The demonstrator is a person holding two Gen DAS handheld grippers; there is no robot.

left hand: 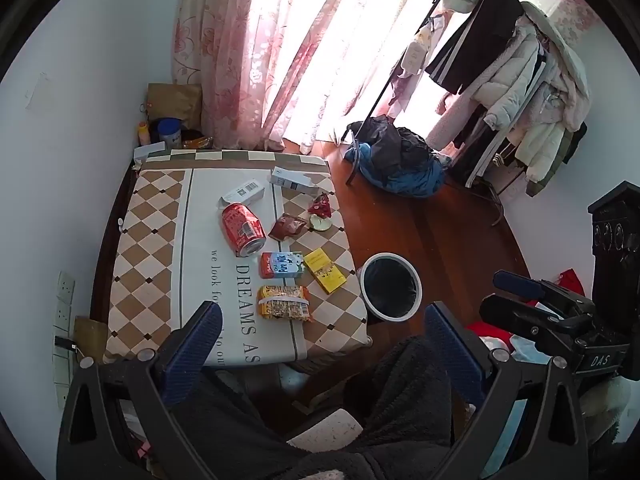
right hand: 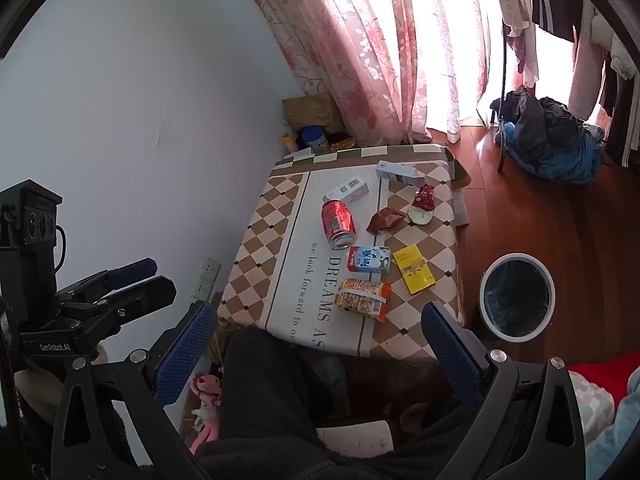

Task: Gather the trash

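Trash lies on a small table with a checked cloth (left hand: 152, 240) (right hand: 276, 216): a red can (left hand: 243, 229) (right hand: 338, 224) on its side, a milk carton (left hand: 281, 265) (right hand: 369, 259), a yellow box (left hand: 325, 271) (right hand: 414, 274), an orange snack packet (left hand: 285, 302) (right hand: 362, 300), a brown wrapper (left hand: 287, 225) (right hand: 385, 220), a red wrapper (left hand: 321, 207) (right hand: 424, 197) and two white boxes (left hand: 243, 192) (right hand: 347, 191). A white-rimmed bin (left hand: 391, 286) (right hand: 517, 297) stands on the floor to the table's right. My left gripper (left hand: 322, 322) and right gripper (right hand: 318, 322) are open and empty, held above the table's near edge.
A pink curtain (left hand: 248, 52) hangs behind the table. A clothes rack (left hand: 508, 64) with coats and a heap of dark clothes (left hand: 400, 160) (right hand: 548, 136) stand on the wooden floor at right. Bottles and a bag (left hand: 170, 120) sit in the far corner.
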